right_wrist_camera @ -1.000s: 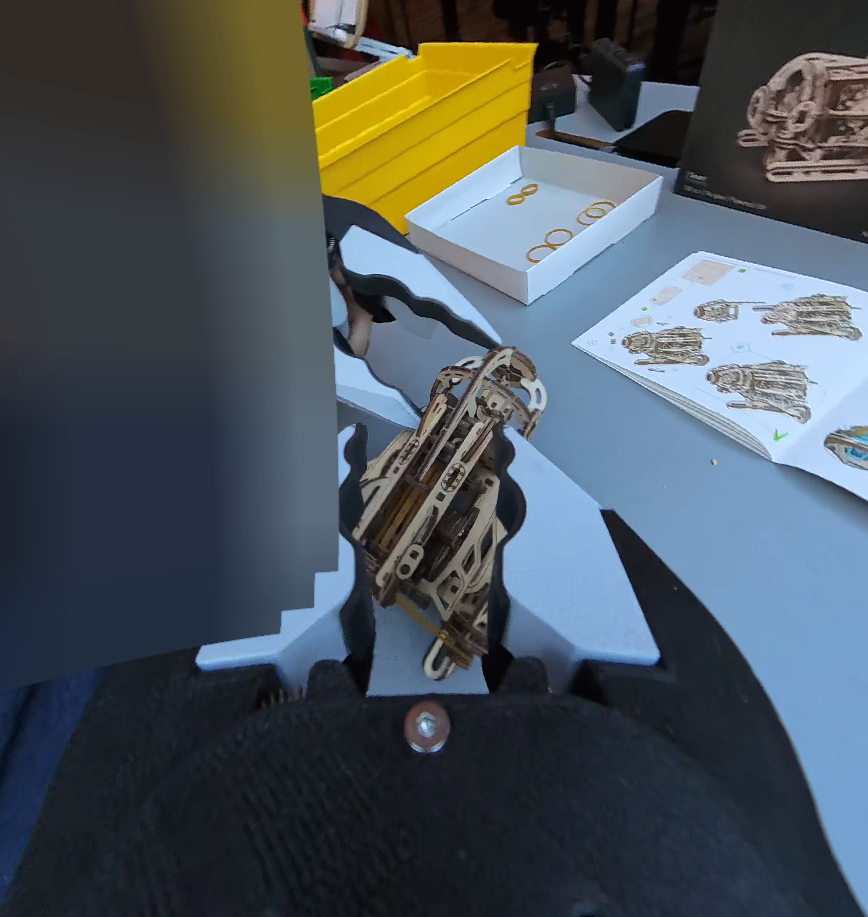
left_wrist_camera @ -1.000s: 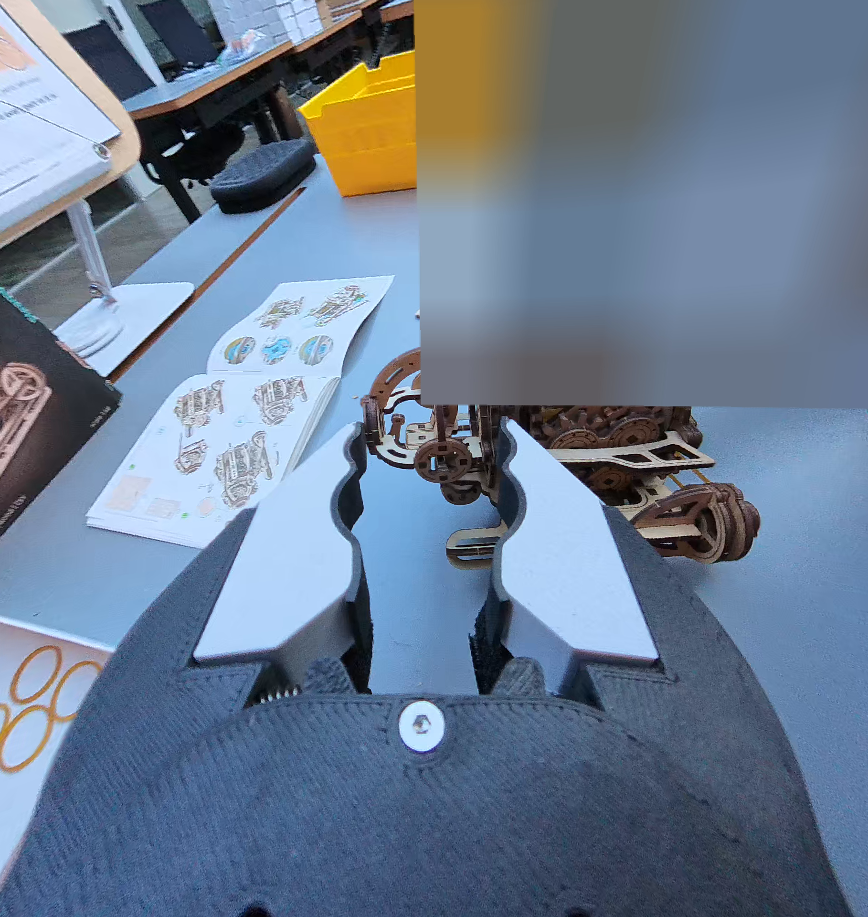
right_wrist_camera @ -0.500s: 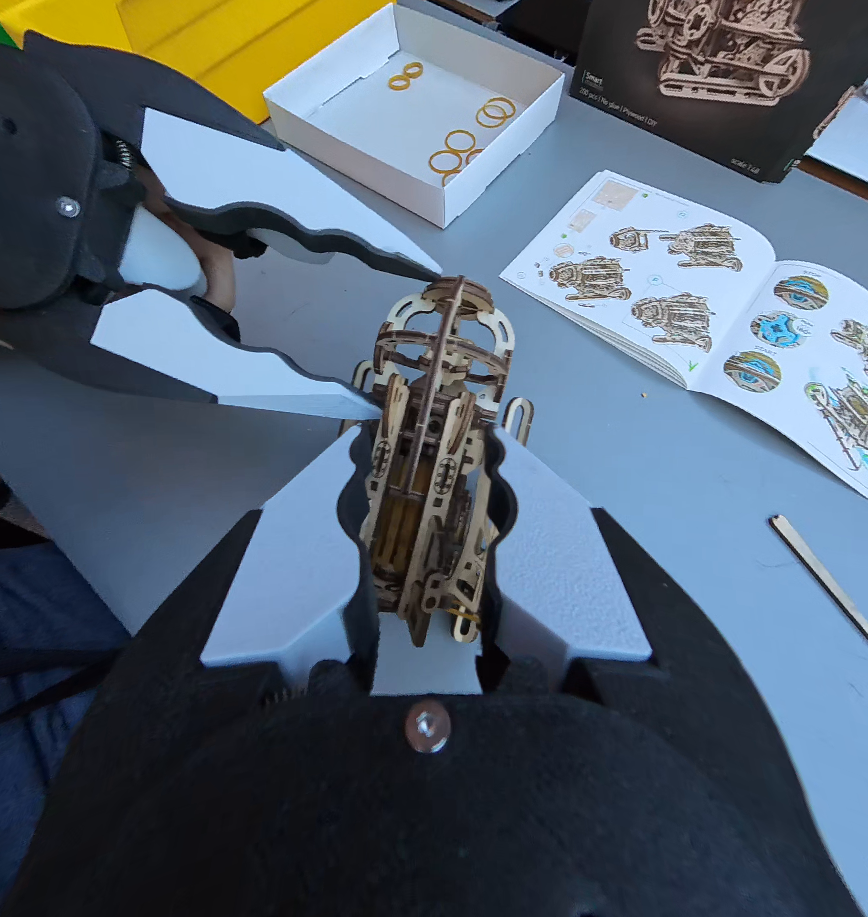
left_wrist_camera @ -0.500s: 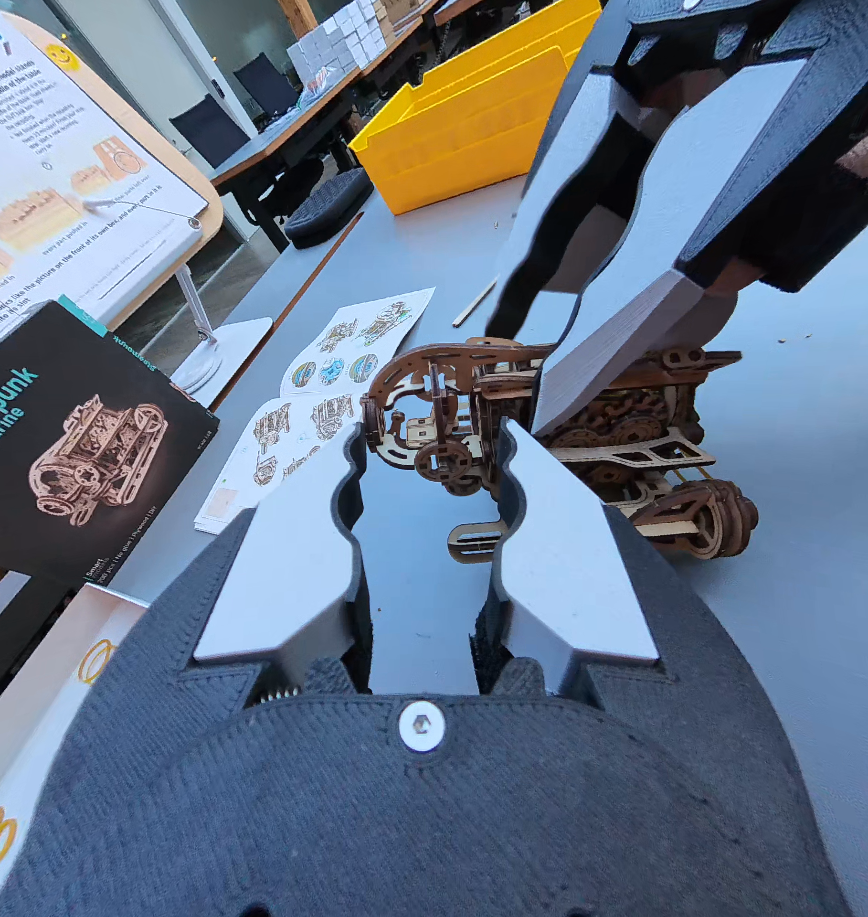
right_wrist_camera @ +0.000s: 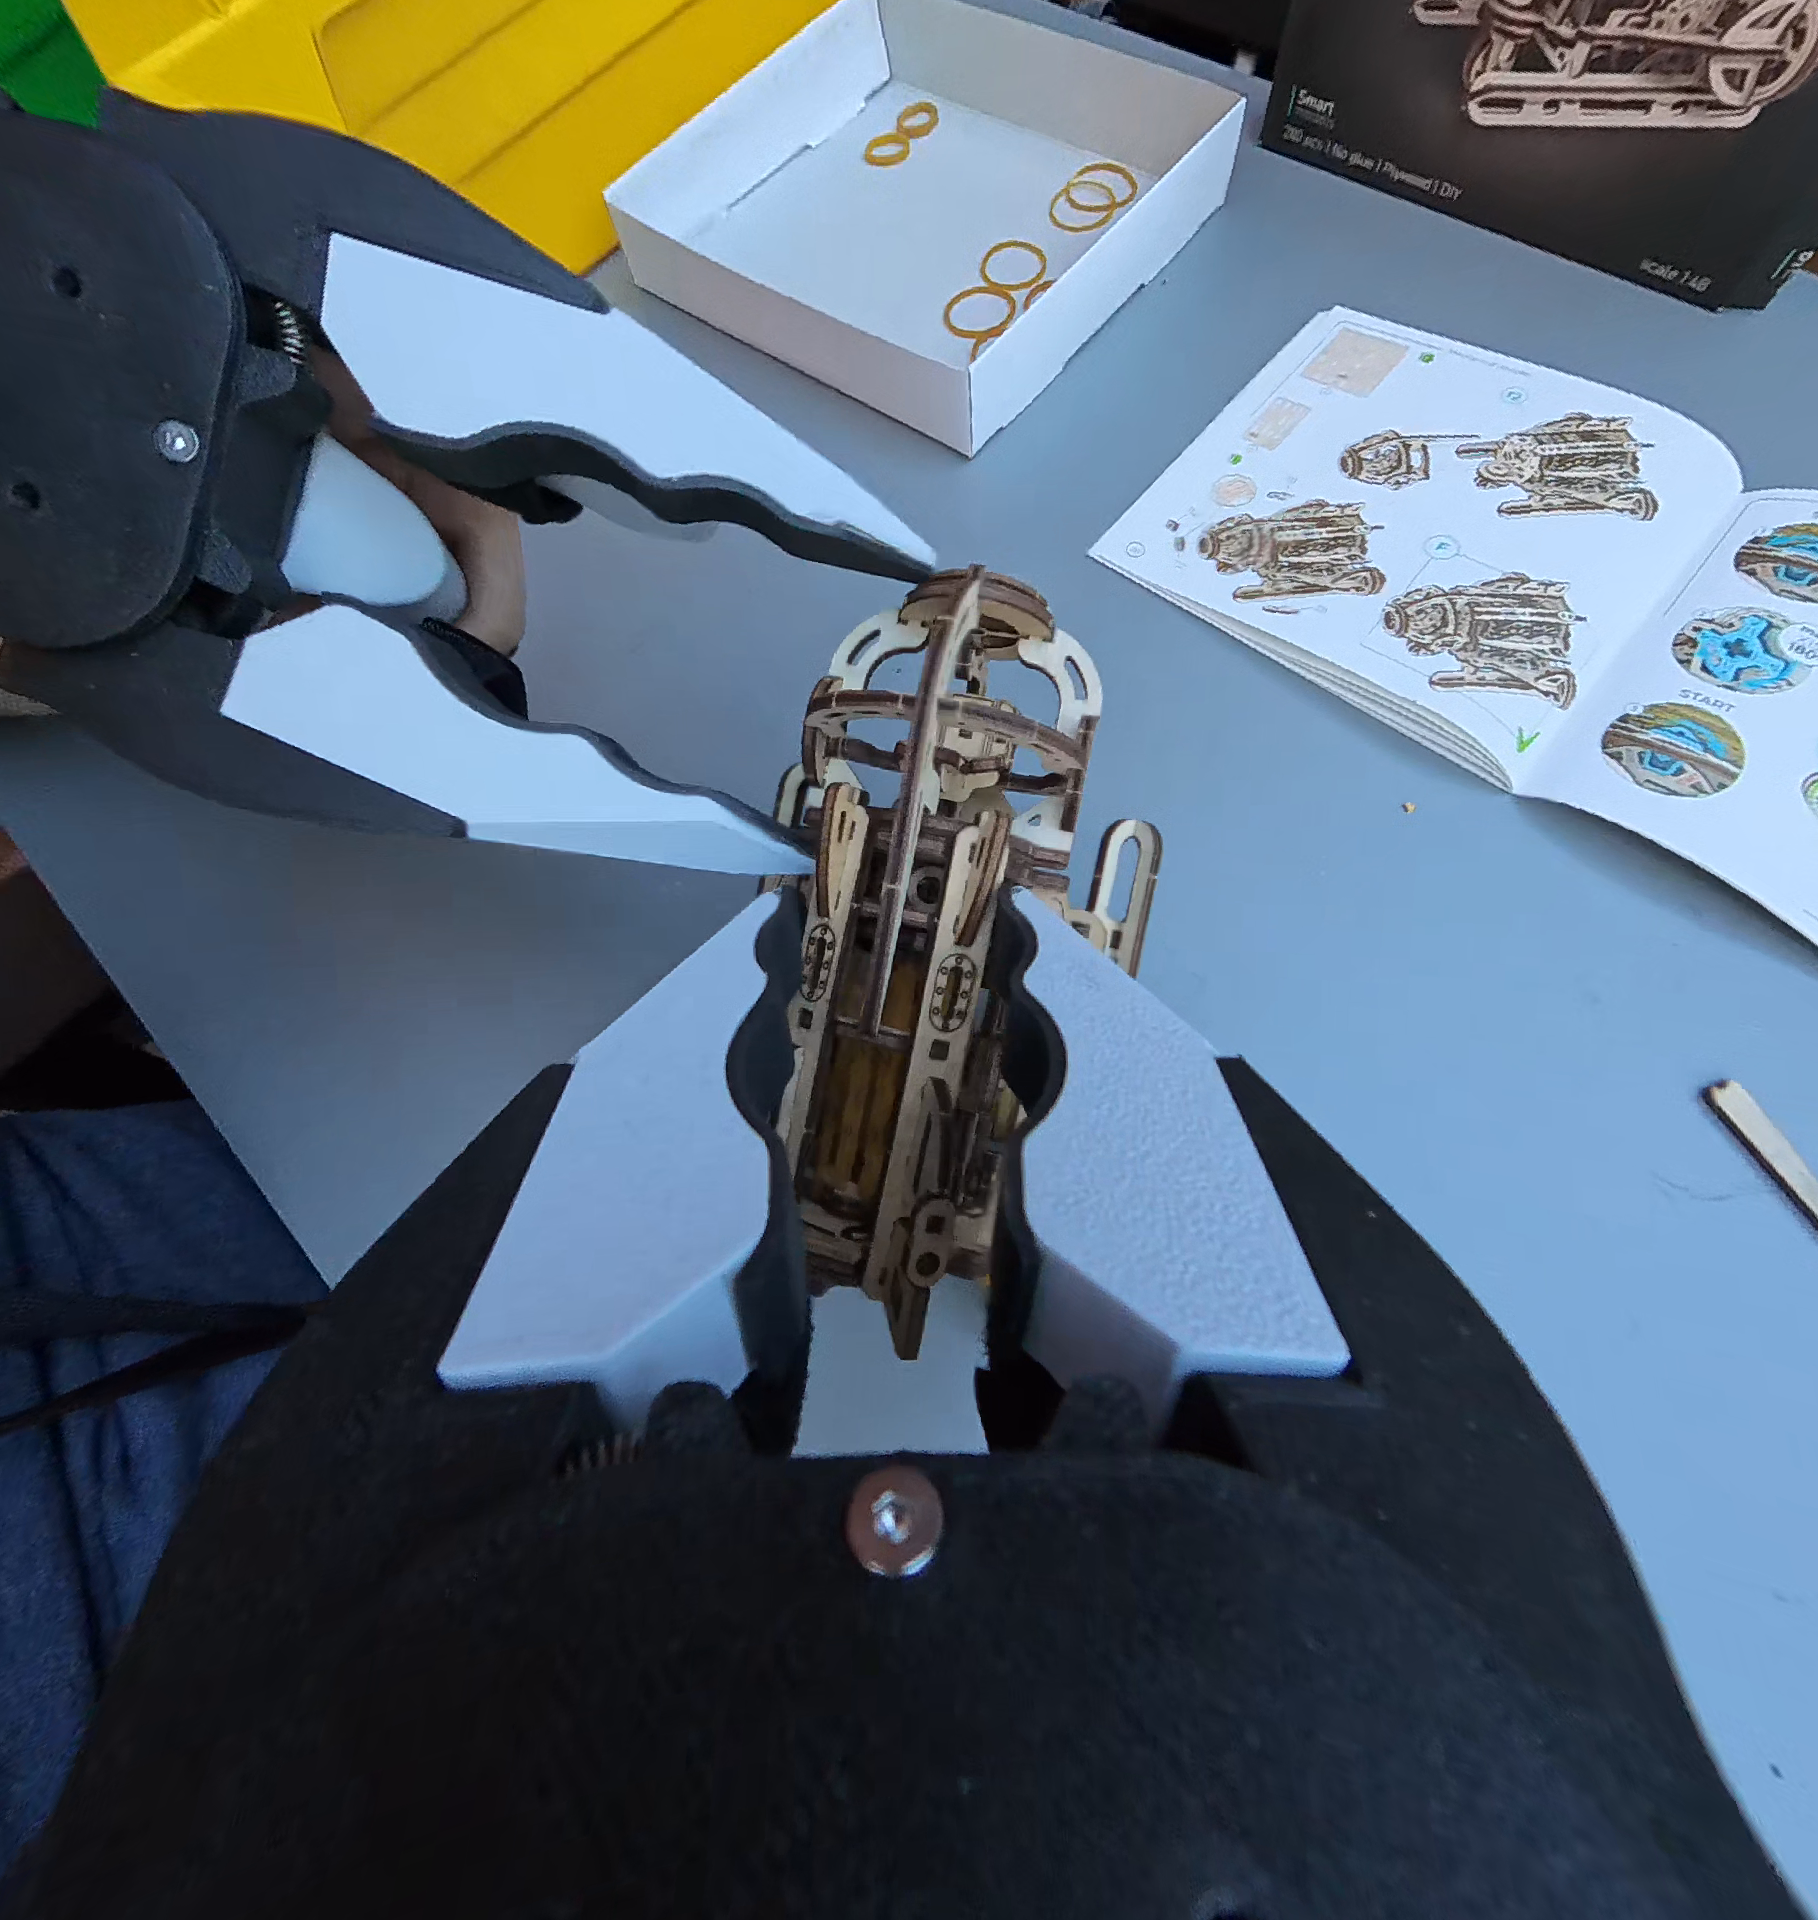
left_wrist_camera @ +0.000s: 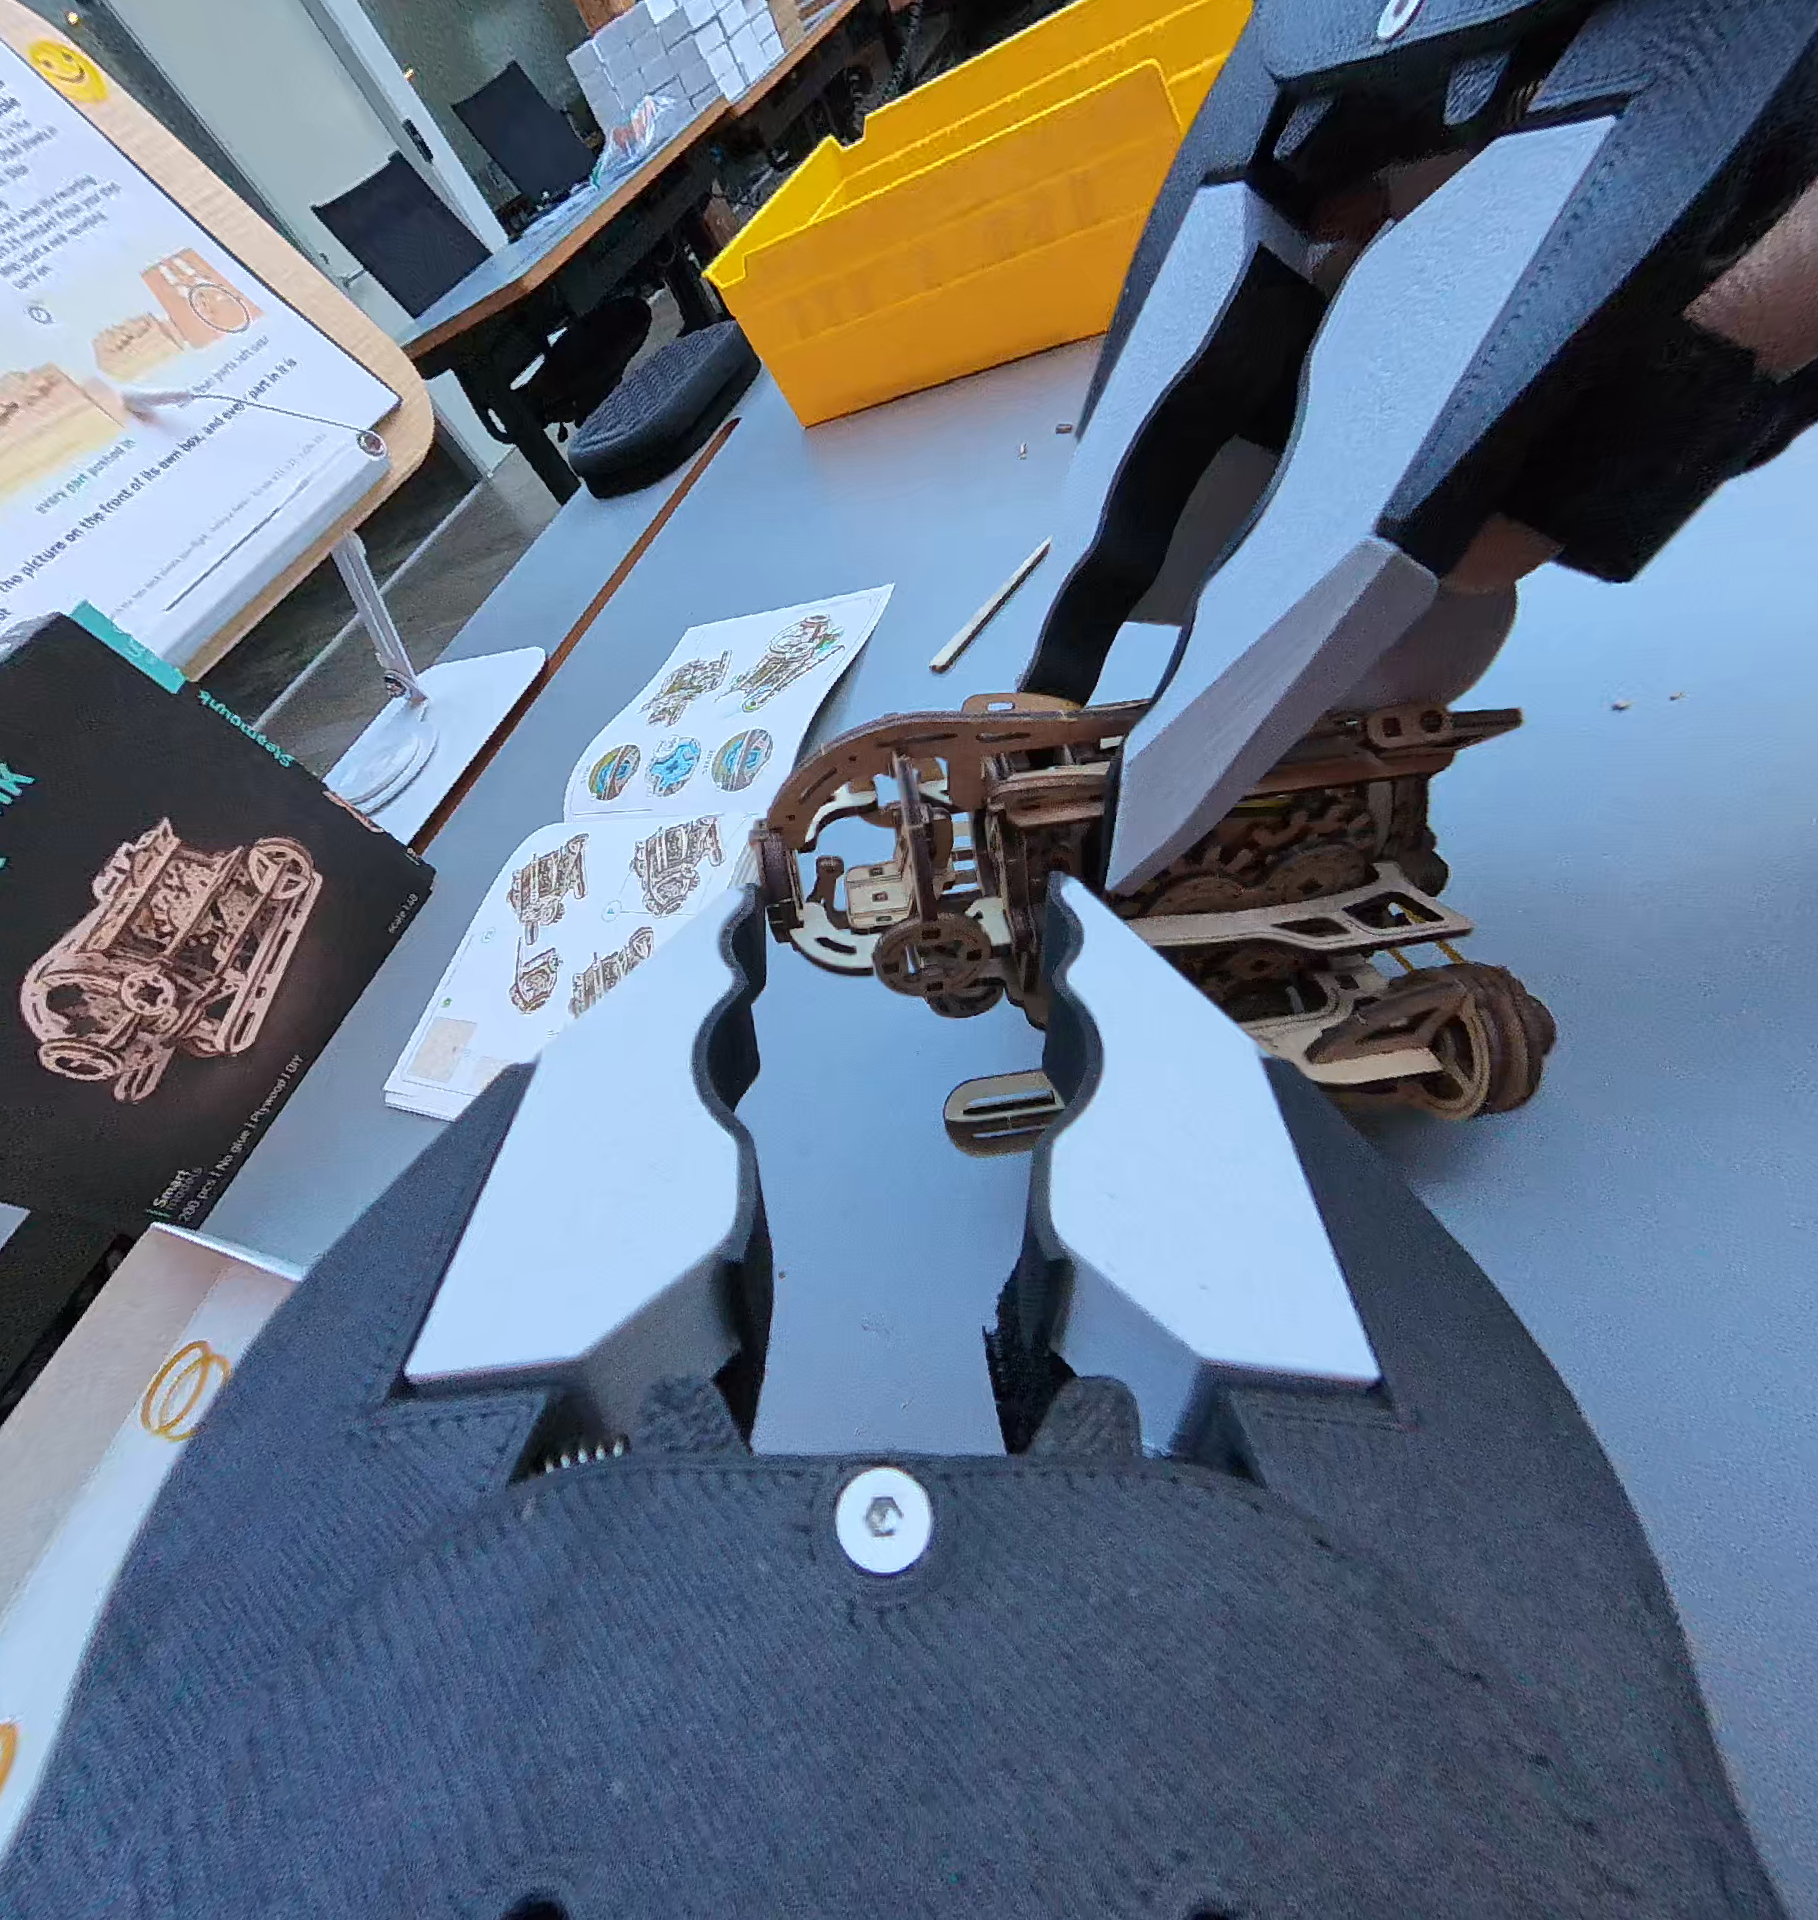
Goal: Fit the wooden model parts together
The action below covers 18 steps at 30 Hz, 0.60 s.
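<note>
The wooden model (left_wrist_camera: 1144,883), a laser-cut vehicle with gears and a rounded cage front, stands on the grey table (left_wrist_camera: 1663,1039). My right gripper (right_wrist_camera: 900,914) is shut on the model's body (right_wrist_camera: 905,935), one finger on each side. In the left wrist view it comes down from the upper right, with its fingers (left_wrist_camera: 1248,727) on the model. My left gripper (left_wrist_camera: 905,914) is open and empty, its tips just short of the cage front. In the right wrist view the left gripper (right_wrist_camera: 863,707) comes in from the left, with one tip at the cage top and one at the model's side.
An open instruction booklet (right_wrist_camera: 1507,571) lies beside the model. Behind it are a black box (right_wrist_camera: 1559,135) and a white tray (right_wrist_camera: 780,239) of rubber bands. A yellow bin (left_wrist_camera: 967,239) stands at the back. A thin wooden stick (right_wrist_camera: 1788,1174) lies on the table. A sheet on a stand (left_wrist_camera: 105,312) is on the left.
The right gripper has turned the model from a tilt to straight and brought it lower over the table. The left gripper's open tips now sit closer to the cage front.
</note>
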### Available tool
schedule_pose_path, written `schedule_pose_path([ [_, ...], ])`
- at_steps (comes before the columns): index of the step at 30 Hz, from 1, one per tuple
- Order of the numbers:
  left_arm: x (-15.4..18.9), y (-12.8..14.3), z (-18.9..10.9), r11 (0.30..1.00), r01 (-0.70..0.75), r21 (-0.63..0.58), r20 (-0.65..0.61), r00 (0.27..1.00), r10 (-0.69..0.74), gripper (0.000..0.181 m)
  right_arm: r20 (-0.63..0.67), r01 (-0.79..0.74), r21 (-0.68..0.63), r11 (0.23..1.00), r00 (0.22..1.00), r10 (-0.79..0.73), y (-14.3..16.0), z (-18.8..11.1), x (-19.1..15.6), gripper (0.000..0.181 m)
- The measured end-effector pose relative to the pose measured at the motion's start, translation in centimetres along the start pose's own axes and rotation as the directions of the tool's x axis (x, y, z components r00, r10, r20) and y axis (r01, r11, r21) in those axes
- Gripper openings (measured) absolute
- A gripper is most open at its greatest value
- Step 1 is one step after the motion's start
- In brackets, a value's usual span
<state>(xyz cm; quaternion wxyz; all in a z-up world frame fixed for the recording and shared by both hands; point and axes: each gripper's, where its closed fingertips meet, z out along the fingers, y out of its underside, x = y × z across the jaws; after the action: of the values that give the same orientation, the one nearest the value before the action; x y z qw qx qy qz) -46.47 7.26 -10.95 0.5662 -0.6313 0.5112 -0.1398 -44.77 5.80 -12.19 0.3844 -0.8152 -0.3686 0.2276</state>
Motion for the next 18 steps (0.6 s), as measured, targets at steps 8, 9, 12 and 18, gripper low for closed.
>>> schedule_pose_path([
  [8, 0.0, -0.3, -0.7, 0.977, 0.204, 0.061, -0.250, 0.951, -0.183, 0.050, 0.196, -0.110, 0.119, 0.987, 0.977, 0.086, 0.0, -2.1, 1.9, 0.034],
  [9, 0.1, 0.2, -0.6, 0.959, 0.281, 0.038, -0.320, 0.912, -0.255, 0.052, 0.240, -0.133, 0.126, 0.983, 0.966, 0.100, -0.1, -2.4, 2.0, 0.034],
  [12, 0.5, 0.8, -0.3, 0.847, 0.530, -0.052, -0.533, 0.702, -0.472, 0.059, 0.372, -0.233, 0.147, 0.961, 0.914, 0.164, -0.3, -3.0, 2.8, 0.034],
  [18, 1.9, 1.0, -0.1, 0.861, 0.508, -0.032, -0.648, 0.645, -0.405, 0.059, 0.588, -0.406, 0.170, 0.898, 0.773, 0.238, -0.7, -4.0, 4.1, 0.034],
])
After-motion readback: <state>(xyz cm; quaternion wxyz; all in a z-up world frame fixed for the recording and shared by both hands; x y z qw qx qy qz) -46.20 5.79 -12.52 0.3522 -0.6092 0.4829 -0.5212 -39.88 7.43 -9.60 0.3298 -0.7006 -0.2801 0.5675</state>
